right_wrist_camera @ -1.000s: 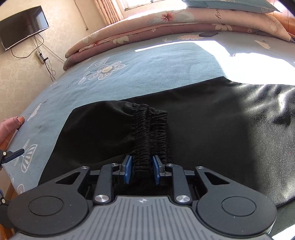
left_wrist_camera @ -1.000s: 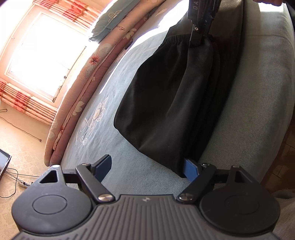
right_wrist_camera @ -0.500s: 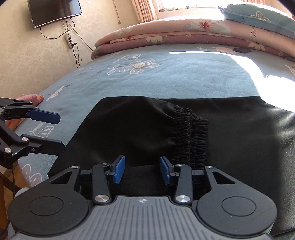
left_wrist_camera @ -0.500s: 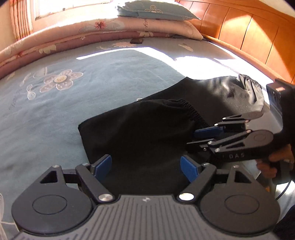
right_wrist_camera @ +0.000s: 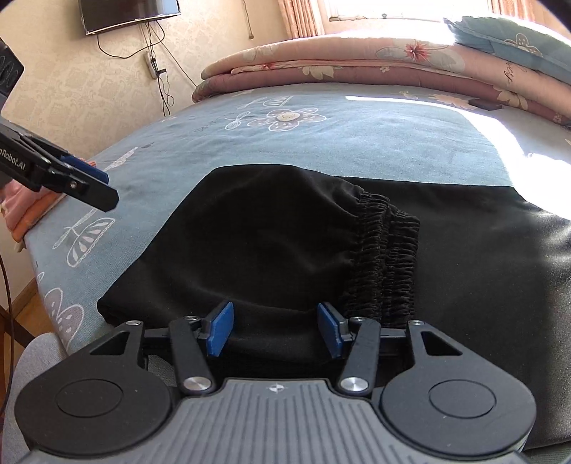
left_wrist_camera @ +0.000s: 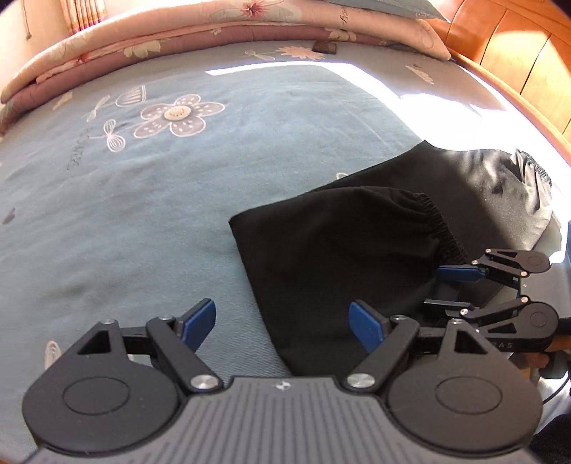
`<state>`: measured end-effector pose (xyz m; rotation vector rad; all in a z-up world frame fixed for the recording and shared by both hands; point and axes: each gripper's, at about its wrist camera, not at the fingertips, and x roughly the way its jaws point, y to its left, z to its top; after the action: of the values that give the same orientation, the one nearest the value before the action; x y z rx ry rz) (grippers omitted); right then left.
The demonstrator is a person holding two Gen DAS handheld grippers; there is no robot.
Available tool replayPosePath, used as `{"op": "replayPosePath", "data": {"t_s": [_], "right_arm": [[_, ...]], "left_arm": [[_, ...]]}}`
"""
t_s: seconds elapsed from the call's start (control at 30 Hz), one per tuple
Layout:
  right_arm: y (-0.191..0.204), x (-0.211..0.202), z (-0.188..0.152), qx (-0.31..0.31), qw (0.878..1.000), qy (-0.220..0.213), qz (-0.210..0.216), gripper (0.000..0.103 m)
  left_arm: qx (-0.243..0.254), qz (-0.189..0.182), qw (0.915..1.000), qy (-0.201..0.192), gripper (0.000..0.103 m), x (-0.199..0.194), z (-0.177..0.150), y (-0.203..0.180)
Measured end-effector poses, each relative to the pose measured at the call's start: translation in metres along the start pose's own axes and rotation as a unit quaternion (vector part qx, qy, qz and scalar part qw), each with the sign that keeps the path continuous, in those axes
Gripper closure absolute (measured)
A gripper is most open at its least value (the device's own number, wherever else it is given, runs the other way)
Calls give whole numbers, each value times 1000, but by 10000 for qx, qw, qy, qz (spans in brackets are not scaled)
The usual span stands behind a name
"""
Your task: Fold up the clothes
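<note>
Right gripper point(right_wrist_camera: 274, 330): seen closest in its own view, low over the near edge of the garment. Its jaws have just been opening and are now parted; dark cloth lies between the blue pads point(right_wrist_camera: 219, 328) but is not pinched by them.

Left gripper point(left_wrist_camera: 283, 328): held above the bed with jaws spread wide and nothing between them. One pad hangs over bare bedcover, the other over the garment's near corner.

Black trousers point(right_wrist_camera: 271, 246): laid flat on the bed near its front edge, already doubled over once, so that the gathered elastic cuffs point(right_wrist_camera: 387, 257) rest on top of the lower layer.

Long axis: the trousers run across the right wrist view, from the folded edge on the left to the sunlit end on the right.

Key relation: the garment lies straight ahead of and below the right gripper, which is judged the nearer of the two; from the left gripper it lies ahead and to the right.

Blue bedcover point(left_wrist_camera: 171, 200): a flower-patterned spread, bare beyond the trousers.

Rolled quilts point(right_wrist_camera: 357, 75): stacked along the far side of the bed.

Television point(right_wrist_camera: 128, 12): mounted on the far wall, with cables hanging below.
</note>
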<state>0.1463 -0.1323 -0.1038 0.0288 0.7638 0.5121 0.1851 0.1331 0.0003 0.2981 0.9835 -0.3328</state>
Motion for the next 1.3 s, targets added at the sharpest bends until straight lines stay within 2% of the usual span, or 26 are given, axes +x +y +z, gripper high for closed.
{"op": "replayPosePath", "data": {"t_s": [0.1,0.17,0.23,0.3,0.37,0.43,0.5,0.53,0.67,0.87,0.9,1.0,1.1,1.23,1.3], "right_arm": [[-4,-8,8,174,9997,-21,171,46],[-9,-14,16,398,9985,-94,357,45],[-14,-18,26,616,9964,-162,558,44],[-18,-19,42,765,9941,-197,737,44],[-22,-16,61,827,9927,-195,856,44],[-24,-11,81,771,9925,-194,933,45],[-25,-2,101,688,9918,-139,1070,56],[-26,7,113,692,9906,-67,1175,67],[-28,38,155,716,9836,240,1640,69],[-32,99,205,935,9565,932,2603,52],[-30,111,211,943,9510,1109,2726,51],[-26,148,216,1007,9395,1533,2892,49],[-22,174,212,924,9334,1937,2874,49],[-18,197,200,768,9225,2431,2898,46],[-15,203,195,572,9251,2471,2827,46]], "left_arm": [[655,857,9942,18,14,-22,19,9],[759,886,9932,31,10,-23,29,13],[763,599,9952,-87,10,-16,29,10],[873,72,9960,-198,10,3,20,-7],[974,-345,9942,-311,10,30,10,-27],[1050,-584,9921,-357,10,54,-2,-42],[1030,-655,9914,-475,10,74,-11,-53],[946,-759,9916,-441,10,83,-14,-54],[441,-1283,9906,-149,10,113,-28,-46],[510,-1328,9860,-865,10,99,-17,-31],[472,-1335,9863,-849,10,104,-13,-28],[476,-1378,9877,-566,10,125,-12,-26],[871,-1242,9856,-744,4,129,-24,-36],[779,-1265,9851,-862,3,129,-28,-35],[790,-1270,9847,-897,3,130,-29,-34]]}}
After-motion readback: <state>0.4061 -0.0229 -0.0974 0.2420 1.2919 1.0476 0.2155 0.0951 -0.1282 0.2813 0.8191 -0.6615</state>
